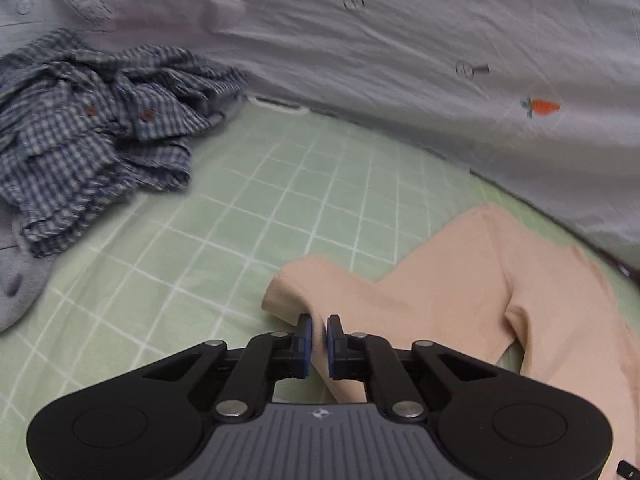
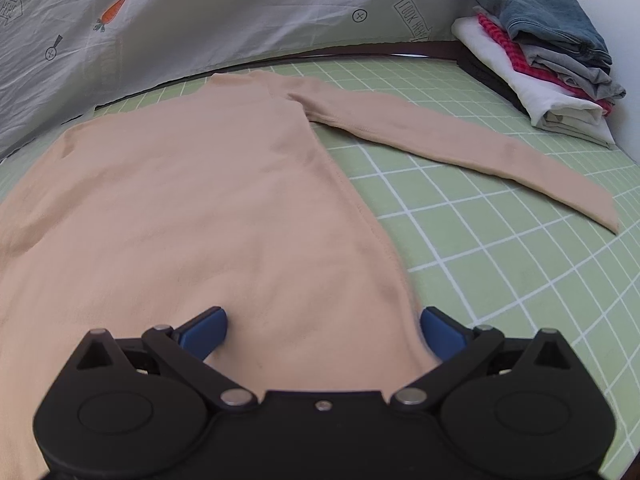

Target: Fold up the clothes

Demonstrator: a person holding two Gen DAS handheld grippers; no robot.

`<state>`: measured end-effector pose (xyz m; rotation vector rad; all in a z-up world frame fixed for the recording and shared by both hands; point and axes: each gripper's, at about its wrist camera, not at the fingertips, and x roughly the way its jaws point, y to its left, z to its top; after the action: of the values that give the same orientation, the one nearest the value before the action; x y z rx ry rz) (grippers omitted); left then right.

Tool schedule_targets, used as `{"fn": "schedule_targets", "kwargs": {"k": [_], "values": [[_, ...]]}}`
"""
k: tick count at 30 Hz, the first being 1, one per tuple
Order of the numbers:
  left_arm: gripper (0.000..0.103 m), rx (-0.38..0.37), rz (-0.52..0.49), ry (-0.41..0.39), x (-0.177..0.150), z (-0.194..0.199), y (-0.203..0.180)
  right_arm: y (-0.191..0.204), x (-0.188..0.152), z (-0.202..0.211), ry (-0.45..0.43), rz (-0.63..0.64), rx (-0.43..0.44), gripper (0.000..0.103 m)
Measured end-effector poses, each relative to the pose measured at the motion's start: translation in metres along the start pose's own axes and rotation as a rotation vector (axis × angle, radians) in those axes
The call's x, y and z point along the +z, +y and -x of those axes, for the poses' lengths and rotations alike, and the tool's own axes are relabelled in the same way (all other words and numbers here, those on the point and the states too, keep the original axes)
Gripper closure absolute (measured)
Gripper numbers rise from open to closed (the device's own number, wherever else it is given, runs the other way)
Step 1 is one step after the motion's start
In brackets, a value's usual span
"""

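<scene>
Green checked bedding (image 2: 500, 240) carries everything here, with a pale printed sheet (image 1: 400, 40) rising behind it. Peach and long-sleeved, the top (image 2: 180, 200) lies spread flat on the bedding, its body running away from the right gripper (image 2: 322, 334) toward the sheet, one sleeve (image 2: 460, 148) stretched out flat to the right.

It looks like thin, soft knit: light, limp, with no stiffness of its own, so it will likely sag and drag wherever it is lifted by a single point. It should not be slippery on the cotton bedding, and a tug may pull the whole body askew. Seams, cuffs and hem corners are the sound places to hold, since doubled cloth gives the pads more to bite on.

A crumpled checked shirt (image 1: 92, 132) sits well apart at the left, a folded pile (image 2: 552, 60) at the far right corner.

Right gripper: jaws spread wide, straddling the near right part of the top by its side seam, pads not pressing on it. Left gripper (image 1: 319, 334): jaws nearly together, pinching a fold of the other sleeve (image 1: 320, 292) near its cuff end. That hold looks good for carrying the sleeve across the body.
</scene>
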<state>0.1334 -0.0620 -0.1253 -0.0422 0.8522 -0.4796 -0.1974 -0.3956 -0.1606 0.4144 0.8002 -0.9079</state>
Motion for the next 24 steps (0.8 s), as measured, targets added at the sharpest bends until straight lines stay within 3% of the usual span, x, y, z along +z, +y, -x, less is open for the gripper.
{"fn": "schedule_targets", "kwargs": {"k": [5,10,16,20,23,24], "values": [[0.095,0.112,-0.06,-0.153,-0.013,0.051,0.001,-0.001,-0.001,0.0,-0.01,0.012,0.01,0.0],[0.094,0.278,-0.061,-0.202,-0.04,0.09,0.005,-0.004,-0.004,0.002,-0.027,0.04,0.034,0.0],[0.09,0.384,0.051,-0.066,-0.079,0.095,0.012,-0.007,-0.007,0.006,-0.037,0.082,0.075,0.0],[0.09,0.38,0.195,0.009,-0.094,0.098,0.024,-0.01,-0.005,0.006,-0.016,0.1,0.094,0.0],[0.09,0.388,0.24,0.025,-0.105,0.106,0.029,-0.011,-0.004,0.007,0.0,0.129,0.11,0.0],[0.086,0.371,0.254,0.022,-0.107,0.109,0.029,-0.012,-0.004,0.008,0.007,0.14,0.119,0.0]]}}
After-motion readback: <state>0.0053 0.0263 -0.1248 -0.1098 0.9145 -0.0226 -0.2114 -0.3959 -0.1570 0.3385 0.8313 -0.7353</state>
